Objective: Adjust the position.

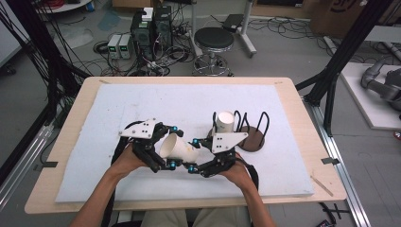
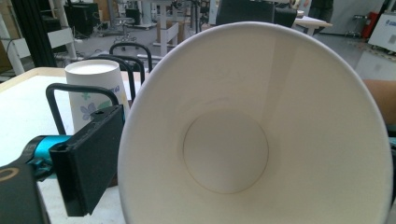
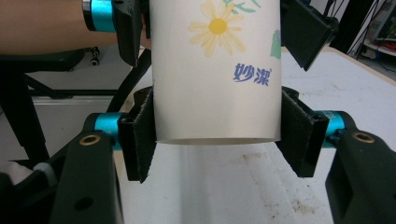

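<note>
Two grippers meet at one paper cup (image 3: 217, 70): the right gripper (image 3: 217, 140) clamps its base just under blue print "妙洁" (beside a daisy), while the left gripper (image 1: 163, 146) jaws flank its rim, slightly apart.

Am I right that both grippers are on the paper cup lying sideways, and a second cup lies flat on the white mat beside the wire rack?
Not quite. The second cup stands upright inside the wire rack, not flat on the mat; the high view shows it. The rest holds: the right gripper clamps the base end of the sideways paper cup, and the left gripper is at its rim end.
</note>
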A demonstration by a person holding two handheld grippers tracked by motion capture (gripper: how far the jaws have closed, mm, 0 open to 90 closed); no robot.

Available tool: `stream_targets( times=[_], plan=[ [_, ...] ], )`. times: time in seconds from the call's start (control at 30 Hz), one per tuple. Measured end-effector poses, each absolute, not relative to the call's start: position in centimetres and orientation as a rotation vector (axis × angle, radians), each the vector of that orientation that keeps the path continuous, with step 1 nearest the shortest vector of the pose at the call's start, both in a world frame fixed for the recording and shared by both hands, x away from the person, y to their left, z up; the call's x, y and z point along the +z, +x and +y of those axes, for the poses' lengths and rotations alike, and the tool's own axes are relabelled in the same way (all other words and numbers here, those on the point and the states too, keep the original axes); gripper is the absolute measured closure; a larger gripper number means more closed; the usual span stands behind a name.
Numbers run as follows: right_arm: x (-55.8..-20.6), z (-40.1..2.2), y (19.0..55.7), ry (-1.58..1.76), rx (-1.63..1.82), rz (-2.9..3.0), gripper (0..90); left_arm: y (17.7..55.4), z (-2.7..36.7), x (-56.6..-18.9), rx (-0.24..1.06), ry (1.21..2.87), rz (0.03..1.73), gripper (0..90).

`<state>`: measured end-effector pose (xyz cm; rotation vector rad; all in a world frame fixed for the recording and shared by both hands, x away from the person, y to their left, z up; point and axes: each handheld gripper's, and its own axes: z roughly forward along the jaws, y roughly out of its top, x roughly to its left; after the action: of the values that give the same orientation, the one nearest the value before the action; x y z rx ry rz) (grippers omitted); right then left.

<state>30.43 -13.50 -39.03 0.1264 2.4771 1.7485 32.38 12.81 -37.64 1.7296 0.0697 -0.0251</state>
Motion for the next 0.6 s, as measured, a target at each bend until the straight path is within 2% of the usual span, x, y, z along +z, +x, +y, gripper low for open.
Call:
stream_targets(
  times=[0.33, 0.6],
  plan=[
    [-39.1, -13.57, 30.49, 0.129, 1.745, 2.484, 37.4, 32.25, 12.97, -37.56, -0.022, 1.733, 0.039, 25.6],
    [-39.09, -13.6, 30.46, 0.131, 1.744, 2.48, 37.4, 32.21, 12.98, -37.54, -0.021, 1.728, 0.032, 28.1]
  ],
)
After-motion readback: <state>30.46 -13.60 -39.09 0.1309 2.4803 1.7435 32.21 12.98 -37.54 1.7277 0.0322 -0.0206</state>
